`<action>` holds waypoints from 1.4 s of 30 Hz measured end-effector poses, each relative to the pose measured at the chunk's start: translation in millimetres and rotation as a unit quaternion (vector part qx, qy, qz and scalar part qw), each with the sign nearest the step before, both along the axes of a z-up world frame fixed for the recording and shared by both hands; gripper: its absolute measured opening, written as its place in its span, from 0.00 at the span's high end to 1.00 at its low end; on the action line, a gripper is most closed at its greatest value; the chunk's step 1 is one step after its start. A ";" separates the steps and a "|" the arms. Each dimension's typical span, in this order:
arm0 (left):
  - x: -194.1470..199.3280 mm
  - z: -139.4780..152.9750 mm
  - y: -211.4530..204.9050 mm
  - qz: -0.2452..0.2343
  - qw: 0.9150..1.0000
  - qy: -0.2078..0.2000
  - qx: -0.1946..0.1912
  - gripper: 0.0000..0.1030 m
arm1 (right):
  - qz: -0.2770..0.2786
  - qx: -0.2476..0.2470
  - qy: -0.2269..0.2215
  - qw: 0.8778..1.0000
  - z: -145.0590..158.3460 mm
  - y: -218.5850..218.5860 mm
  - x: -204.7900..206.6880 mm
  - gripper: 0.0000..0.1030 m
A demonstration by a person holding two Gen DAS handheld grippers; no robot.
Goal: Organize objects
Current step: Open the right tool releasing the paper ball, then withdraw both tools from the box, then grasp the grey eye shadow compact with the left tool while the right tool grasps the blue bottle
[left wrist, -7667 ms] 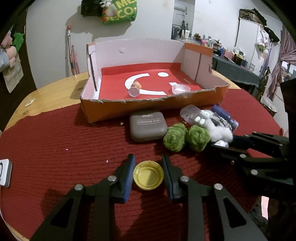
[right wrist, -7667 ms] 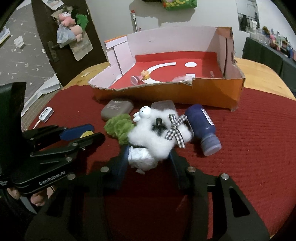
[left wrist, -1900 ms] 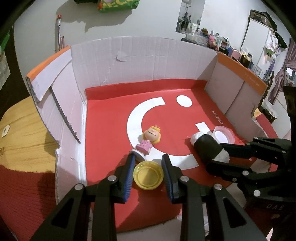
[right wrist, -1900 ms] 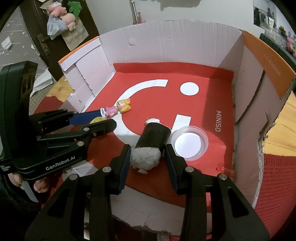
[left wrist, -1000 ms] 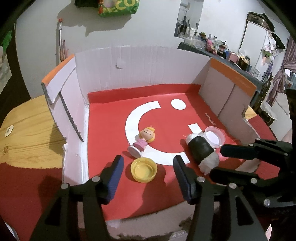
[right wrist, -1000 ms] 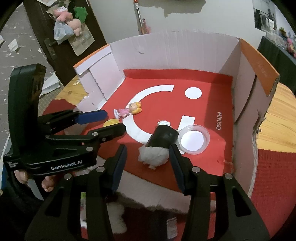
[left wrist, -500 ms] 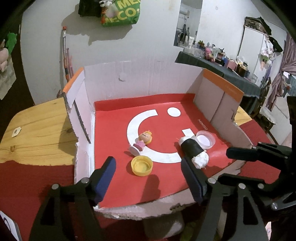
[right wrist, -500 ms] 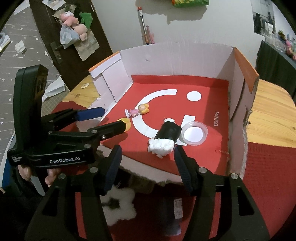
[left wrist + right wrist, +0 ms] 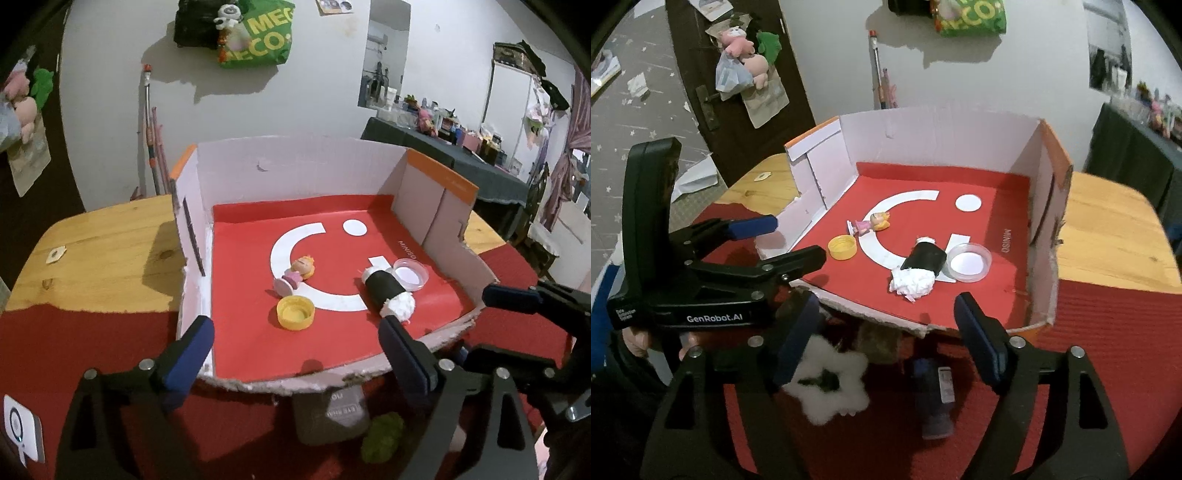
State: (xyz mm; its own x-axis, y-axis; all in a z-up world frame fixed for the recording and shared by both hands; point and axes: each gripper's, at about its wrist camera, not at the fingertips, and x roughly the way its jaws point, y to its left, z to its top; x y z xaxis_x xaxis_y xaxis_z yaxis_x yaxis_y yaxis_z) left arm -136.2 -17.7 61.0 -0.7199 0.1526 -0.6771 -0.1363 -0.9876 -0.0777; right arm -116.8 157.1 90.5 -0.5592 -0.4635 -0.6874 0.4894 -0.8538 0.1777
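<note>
An open cardboard box (image 9: pixel 436 177) (image 9: pixel 1049 155) with a red floor holds a yellow cap (image 9: pixel 296 313) (image 9: pixel 842 247), a small pink doll (image 9: pixel 297 274) (image 9: pixel 870 223), a black-and-white plush roll (image 9: pixel 388 293) (image 9: pixel 918 271) and a clear round lid (image 9: pixel 410 274) (image 9: pixel 968 263). My left gripper (image 9: pixel 295 349) (image 9: pixel 794 240) is open and empty above the box's near wall. My right gripper (image 9: pixel 884 332) (image 9: pixel 491 321) is open and empty at the box's near edge. On the red mat in front lie a white plush (image 9: pixel 829 384), a blue bottle (image 9: pixel 932 391), a grey compact case (image 9: pixel 332 413) and a green pom-pom (image 9: pixel 382 435).
The box stands on a round wooden table (image 9: pixel 103 251) partly covered by a red mat (image 9: pixel 1108 350). A white card (image 9: pixel 20 432) lies at the mat's left edge. A dark cluttered table (image 9: pixel 461 162) stands behind at the right.
Both grippers let go of the yellow cap and the plush roll inside the box, opened wide, and drew back and up over the near wall.
</note>
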 end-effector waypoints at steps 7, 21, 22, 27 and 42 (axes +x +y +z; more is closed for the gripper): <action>19.3 4.1 6.2 0.007 1.000 0.019 -0.017 0.00 | -0.009 -0.003 0.016 1.000 3.5 1.6 16.6 0.18; 43.9 3.3 -4.2 0.021 0.999 0.025 -0.013 0.00 | -0.028 -0.012 0.031 0.999 6.1 10.7 40.4 0.12; 47.4 1.7 -6.7 0.023 0.999 0.023 -0.011 0.00 | -0.030 -0.014 0.034 0.999 5.7 11.3 43.5 0.10; 59.3 -11.3 -15.6 0.035 0.999 0.008 -0.004 0.00 | -0.048 -0.020 0.042 0.998 -4.7 14.8 58.3 0.10; 79.5 -25.9 -10.6 0.027 1.000 -0.011 -0.002 0.00 | -0.056 -0.009 0.035 0.998 -14.2 15.3 75.6 0.10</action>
State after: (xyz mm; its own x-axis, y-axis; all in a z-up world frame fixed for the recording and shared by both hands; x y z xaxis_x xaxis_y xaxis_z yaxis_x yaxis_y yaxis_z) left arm -56.7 -28.3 35.1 -0.7123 0.1111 -0.6930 -0.0808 -0.9938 -0.0763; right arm -41.2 172.4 76.2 -0.6549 -0.4068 -0.6369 0.4026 -0.9010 0.1614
